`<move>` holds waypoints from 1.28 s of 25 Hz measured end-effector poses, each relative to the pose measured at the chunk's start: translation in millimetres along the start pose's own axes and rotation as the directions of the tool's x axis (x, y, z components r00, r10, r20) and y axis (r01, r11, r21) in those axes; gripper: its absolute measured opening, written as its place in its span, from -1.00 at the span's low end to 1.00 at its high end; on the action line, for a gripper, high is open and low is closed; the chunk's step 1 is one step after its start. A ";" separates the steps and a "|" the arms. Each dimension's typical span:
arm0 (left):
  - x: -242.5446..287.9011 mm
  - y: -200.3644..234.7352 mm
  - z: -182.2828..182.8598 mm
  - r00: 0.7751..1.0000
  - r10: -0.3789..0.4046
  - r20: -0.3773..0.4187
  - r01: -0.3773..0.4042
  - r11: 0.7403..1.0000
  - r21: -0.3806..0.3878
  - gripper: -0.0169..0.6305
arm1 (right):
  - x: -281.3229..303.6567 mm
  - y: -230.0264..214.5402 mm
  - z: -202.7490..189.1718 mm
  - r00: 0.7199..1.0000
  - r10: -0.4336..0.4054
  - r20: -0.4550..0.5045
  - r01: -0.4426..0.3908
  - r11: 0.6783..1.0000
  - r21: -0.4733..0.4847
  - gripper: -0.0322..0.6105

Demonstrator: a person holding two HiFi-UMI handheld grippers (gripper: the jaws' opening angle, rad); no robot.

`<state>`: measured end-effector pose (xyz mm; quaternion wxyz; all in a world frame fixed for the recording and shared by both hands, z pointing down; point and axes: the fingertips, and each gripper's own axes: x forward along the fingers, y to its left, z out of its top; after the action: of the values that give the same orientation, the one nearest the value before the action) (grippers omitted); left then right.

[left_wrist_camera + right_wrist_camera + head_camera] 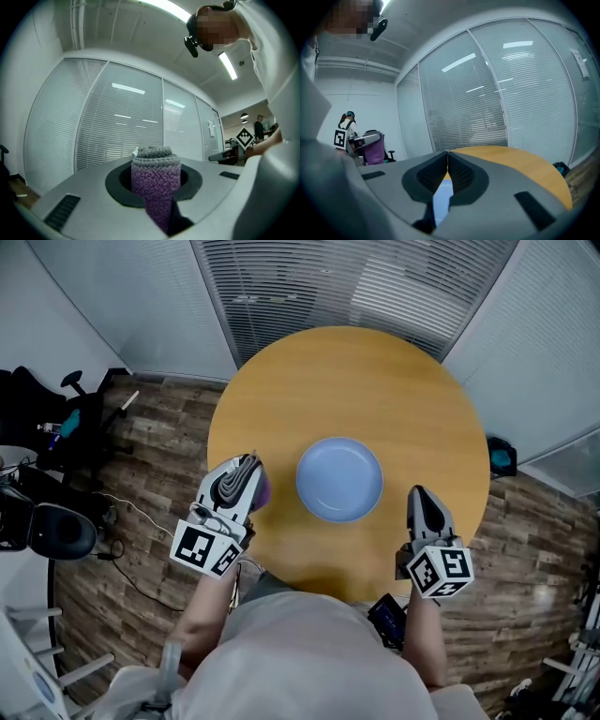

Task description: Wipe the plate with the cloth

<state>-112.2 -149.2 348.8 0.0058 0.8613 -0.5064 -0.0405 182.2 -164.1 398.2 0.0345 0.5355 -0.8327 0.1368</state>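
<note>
Plate (339, 479) at centre of table (375, 381), untouched. Cloth (156, 180) at its 9 o'clock, rolled, pinched tight in left tongs (246, 474). Right tongs (421, 498) at 4 o'clock, closed on nothing. Risk: plate unbraced, so a hard wipe could skid it toward 3 o'clock.

A round wooden table (394, 390) stands on a plank floor (159, 437). Slatted blinds (356, 282) hang beyond its far edge, and a black chair (52, 526) sits well off its left edge.

A round wooden desk (375, 371) stands on the plank floor (159, 437); a pale blue plate (339, 478) lies near its middle.
</note>
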 end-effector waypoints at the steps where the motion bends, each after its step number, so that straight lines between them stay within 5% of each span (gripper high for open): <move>1: -0.4 1.7 -2.6 1.000 -0.001 -0.005 0.001 1.000 0.000 -0.69 | 1.7 -1.2 -3.9 1.000 -0.007 -0.007 0.007 1.000 0.003 -0.84; 7: 4.6 9.6 -18.1 0.999 -0.012 -0.035 0.011 1.000 -0.008 -0.69 | 14.9 -12.5 -17.3 0.999 -0.047 -0.009 0.047 0.999 -0.007 -0.84; 19: 18.2 15.6 -46.8 0.995 -0.010 -0.095 0.008 1.000 -0.027 -0.69 | 58.5 -49.0 -100.5 0.981 -0.059 -0.187 0.069 0.996 0.047 -0.83; 22: 21.9 15.5 -50.2 0.995 -0.018 -0.100 0.015 0.999 -0.029 -0.69 | 69.7 -57.3 -132.1 0.963 -0.034 -0.267 0.068 0.990 0.119 -0.52; 32: 32.3 10.7 -57.5 0.992 -0.047 -0.113 0.043 0.998 -0.039 -0.69 | 97.1 -63.6 -224.3 0.864 0.057 -0.500 0.109 0.949 0.297 -0.25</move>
<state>-101.5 -184.4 404.6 0.0496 0.8731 -0.4850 -0.0006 178.3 -215.1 645.6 0.1660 0.4910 -0.7546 0.4024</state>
